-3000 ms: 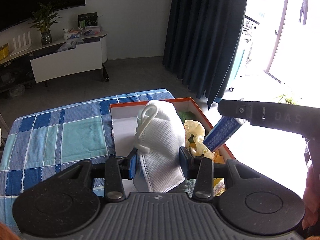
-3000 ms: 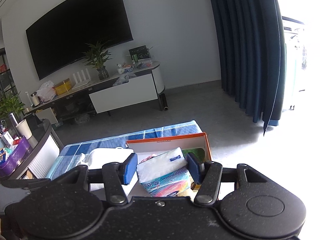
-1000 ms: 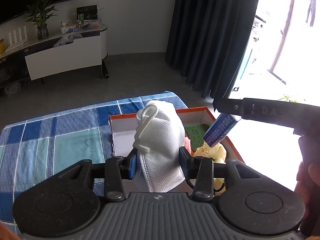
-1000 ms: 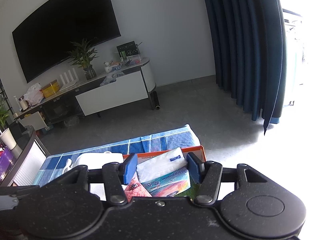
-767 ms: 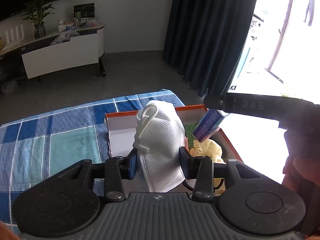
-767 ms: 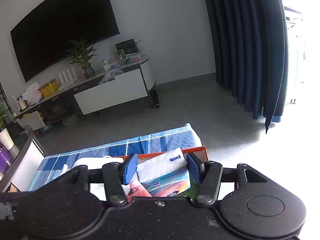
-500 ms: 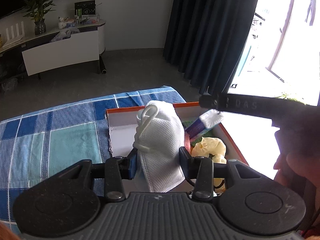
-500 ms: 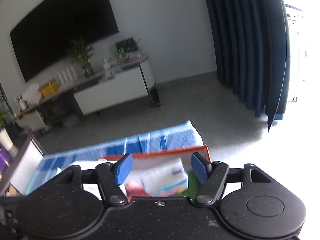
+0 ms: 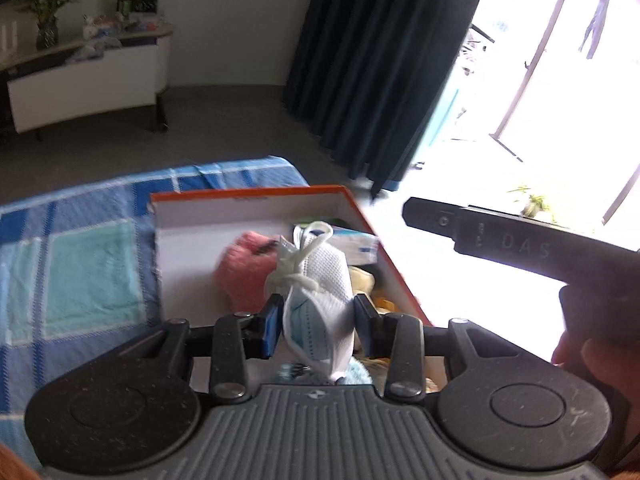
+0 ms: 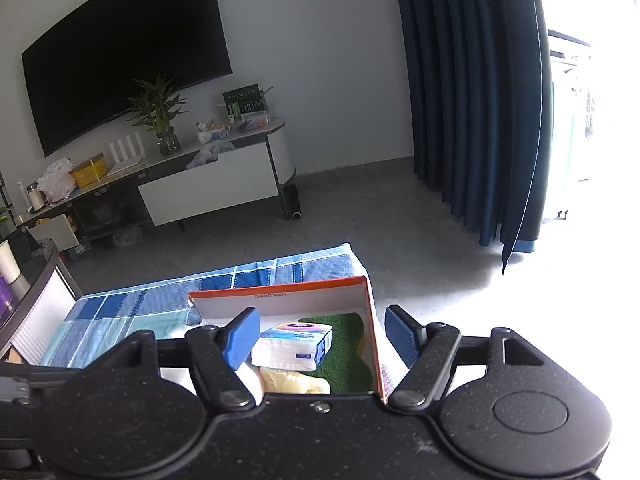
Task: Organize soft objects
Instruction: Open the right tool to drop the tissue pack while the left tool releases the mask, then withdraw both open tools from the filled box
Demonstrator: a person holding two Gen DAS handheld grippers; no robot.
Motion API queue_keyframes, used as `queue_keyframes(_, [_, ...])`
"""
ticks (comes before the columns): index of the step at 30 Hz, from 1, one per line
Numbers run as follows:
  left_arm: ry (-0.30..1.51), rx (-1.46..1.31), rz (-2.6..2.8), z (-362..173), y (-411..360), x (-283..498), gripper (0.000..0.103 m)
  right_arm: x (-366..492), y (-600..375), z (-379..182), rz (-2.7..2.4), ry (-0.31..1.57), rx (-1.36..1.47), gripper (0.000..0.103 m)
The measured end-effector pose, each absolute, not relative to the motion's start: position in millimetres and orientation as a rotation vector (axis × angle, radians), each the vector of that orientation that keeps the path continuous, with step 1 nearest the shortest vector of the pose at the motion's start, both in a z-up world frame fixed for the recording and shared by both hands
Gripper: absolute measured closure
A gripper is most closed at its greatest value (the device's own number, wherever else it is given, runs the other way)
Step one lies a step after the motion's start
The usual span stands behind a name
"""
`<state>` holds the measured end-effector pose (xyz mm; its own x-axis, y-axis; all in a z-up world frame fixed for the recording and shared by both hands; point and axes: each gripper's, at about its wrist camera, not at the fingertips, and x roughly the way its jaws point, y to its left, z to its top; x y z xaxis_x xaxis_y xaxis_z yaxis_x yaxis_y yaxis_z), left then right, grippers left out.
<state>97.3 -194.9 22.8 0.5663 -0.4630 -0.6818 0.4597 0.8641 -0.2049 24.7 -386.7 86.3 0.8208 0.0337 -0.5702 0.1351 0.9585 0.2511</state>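
My left gripper (image 9: 316,320) is shut on a white face mask (image 9: 320,280) and holds it over the near part of the orange box (image 9: 256,193). A pink soft item (image 9: 244,276) lies in the box behind the mask. My right gripper (image 10: 322,334) is open and empty above the box (image 10: 372,344). A tissue pack (image 10: 294,346) lies in the box below it, partly on a green pad (image 10: 342,354), with a yellow soft item (image 10: 294,382) in front. The pack also shows in the left wrist view (image 9: 358,242). The right gripper's finger (image 9: 480,232) reaches in from the right.
The box stands on a blue checked cloth (image 9: 76,248) near its right end. Beyond the cloth is grey floor, a TV cabinet (image 10: 208,184) and dark curtains (image 10: 468,100). Bright light comes from the right.
My right gripper has opened and let go of the tissue pack, which now lies in the box. My left gripper has moved forward over the box with the mask, now tilted.
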Motion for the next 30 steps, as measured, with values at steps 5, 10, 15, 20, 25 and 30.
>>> queue_keyframes(5, [0.835, -0.063, -0.619, 20, -200, 88, 0.028, 13, -384, 92, -0.044, 0.61, 0.283, 0.02])
queue_keyframes(10, [0.829, -0.049, -0.536, 18, -186, 86, 0.018, 1, -380, 96, -0.037, 0.609, 0.29, 0.02])
queue_keyframes(15, [0.837, -0.042, -0.446, 9, -167, 88, 0.017, -11, -369, 98, -0.016, 0.613, 0.28, 0.02])
queue_keyframes(20, [0.858, -0.065, -0.409, 5, -154, 84, 0.017, -21, -362, 103, -0.007, 0.607, 0.274, 0.02])
queue_keyframes(25, [0.848, -0.07, -0.402, 14, -147, 72, 0.013, -31, -354, 105, 0.004, 0.618, 0.261, 0.02])
queue_keyframes(30, [0.829, -0.041, -0.365, 21, -141, 50, 0.001, -47, -345, 102, 0.026, 0.634, 0.256, 0.017])
